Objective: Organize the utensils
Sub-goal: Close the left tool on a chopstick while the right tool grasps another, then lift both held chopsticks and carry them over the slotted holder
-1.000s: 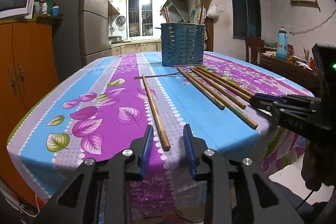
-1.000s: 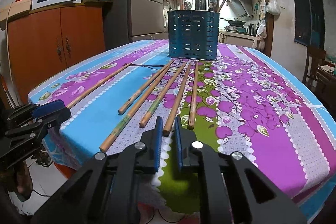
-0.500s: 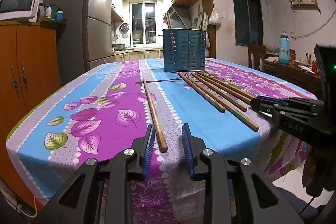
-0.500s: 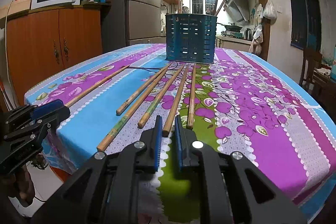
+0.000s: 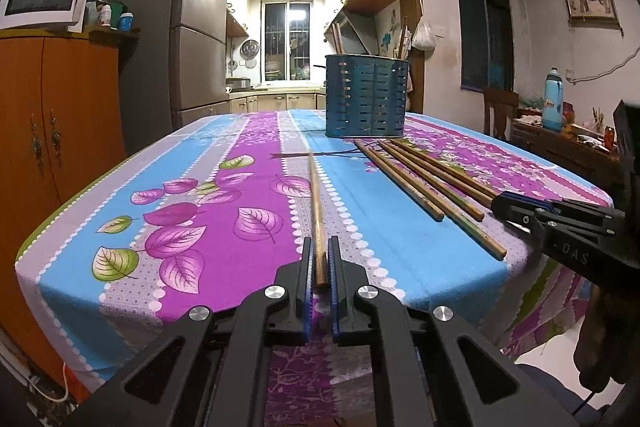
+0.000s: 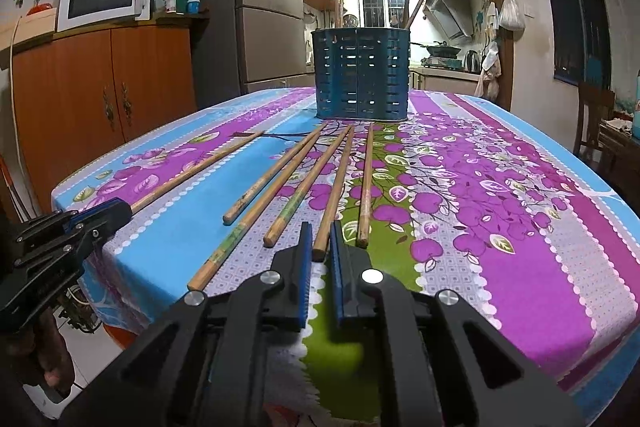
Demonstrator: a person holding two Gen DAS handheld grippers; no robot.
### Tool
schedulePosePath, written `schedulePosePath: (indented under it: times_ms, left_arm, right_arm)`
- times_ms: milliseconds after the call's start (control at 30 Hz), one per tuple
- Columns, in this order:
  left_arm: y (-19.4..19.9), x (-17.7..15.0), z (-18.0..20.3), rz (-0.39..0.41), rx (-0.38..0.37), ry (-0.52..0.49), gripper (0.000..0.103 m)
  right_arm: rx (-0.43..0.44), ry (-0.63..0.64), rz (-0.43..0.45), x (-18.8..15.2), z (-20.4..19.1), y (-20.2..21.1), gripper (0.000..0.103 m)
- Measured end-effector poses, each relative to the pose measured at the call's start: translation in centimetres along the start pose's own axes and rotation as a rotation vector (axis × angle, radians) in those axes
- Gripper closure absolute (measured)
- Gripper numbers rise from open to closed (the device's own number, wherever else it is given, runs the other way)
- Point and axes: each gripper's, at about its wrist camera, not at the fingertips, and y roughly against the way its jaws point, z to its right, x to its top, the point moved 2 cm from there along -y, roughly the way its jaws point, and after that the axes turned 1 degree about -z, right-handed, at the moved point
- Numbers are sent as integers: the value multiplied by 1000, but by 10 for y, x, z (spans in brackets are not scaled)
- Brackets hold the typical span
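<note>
Lone chopstick point(image 5: 316, 203) on the table point(image 5: 224, 203), well short of the holder point(image 5: 366, 97) | left hand-held gripper point(image 5: 319, 267) has just closed, now pinching its near end | right hand-held gripper point(image 6: 320, 251) narrow, at another chopstick's point(image 6: 334, 195) end, grip unclear | lift can follow.

The left gripper point(image 5: 319, 259) has just closed on a chopstick point(image 5: 317, 203); the right gripper point(image 6: 320, 247) sits nearly closed.
</note>
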Motion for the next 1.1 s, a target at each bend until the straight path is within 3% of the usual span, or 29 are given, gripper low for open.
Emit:
schedulePosePath:
  times_ms: [300,667,833,1100]
  left_arm:
    - [19,23,1,59,-8,5,96]
    - [52,90,8,229,-18,-30,96]
    - [48,130,10,283,-31,-50,96]
    - [12,187,9,255,-66,-49,96]
  right_arm:
    - [-7,5,42,15,7,20,97]
    - [-7,90,168,67,7,62,97]
    - [5,144,206,97,6,69,97]
    - [49,182,203,159,15,54,97]
